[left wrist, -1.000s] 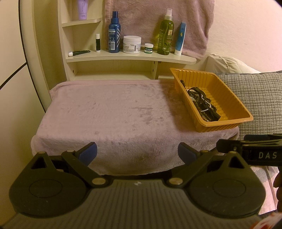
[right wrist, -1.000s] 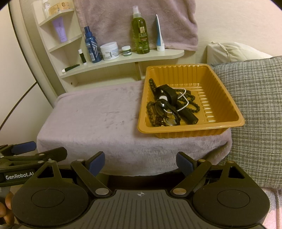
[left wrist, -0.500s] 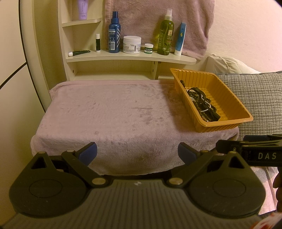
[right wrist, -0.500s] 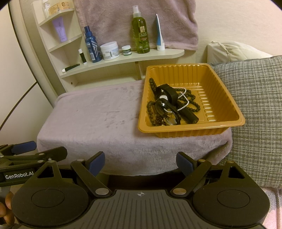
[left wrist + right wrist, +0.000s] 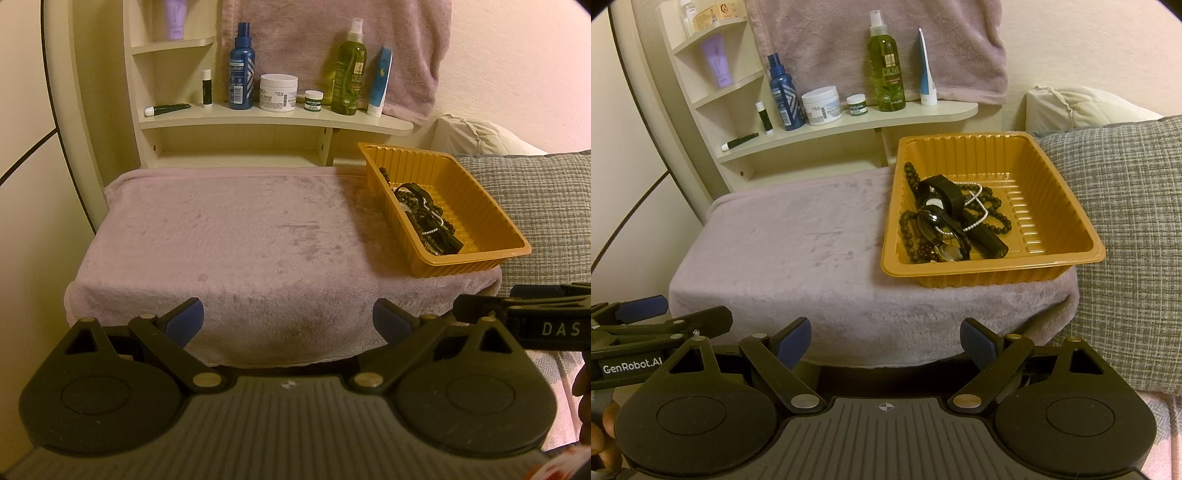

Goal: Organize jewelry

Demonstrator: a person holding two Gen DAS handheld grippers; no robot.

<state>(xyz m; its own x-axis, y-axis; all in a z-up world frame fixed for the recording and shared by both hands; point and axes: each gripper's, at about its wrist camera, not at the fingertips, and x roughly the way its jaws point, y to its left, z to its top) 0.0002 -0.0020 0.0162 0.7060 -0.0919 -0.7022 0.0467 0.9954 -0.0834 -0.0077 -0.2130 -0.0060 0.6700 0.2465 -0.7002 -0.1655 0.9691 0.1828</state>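
Almost nothing has changed in the last second: your two grippers hold the same place in front of the towel-covered surface [image 5: 783, 236], and the tray has not shifted. For the task this means only a pause. The scene fits two stages equally: all jewelry collected in the tray at the end, or one tangled heap waiting to be sorted out.

The left gripper [image 5: 288, 320] is released, its blue pads spread wide with nothing between them, near the front edge of the towel. The right gripper [image 5: 885, 340] is also released and empty, just beside the left one and to its right.

The orange tray [image 5: 1052, 258] stands on the right part of the surface, its right edge close to the grey cushion [image 5: 1126, 206]. All the jewelry [image 5: 945, 229] that you can see lies in the left half of this tray, in one pile: dark bead strands, a thin pearl-like chain, a black strap (perhaps a watch, the view is too tangled to be sure). The right half of the tray is bare.

On the far shelf [image 5: 849, 125] stand bottles and jars, not jewelry.
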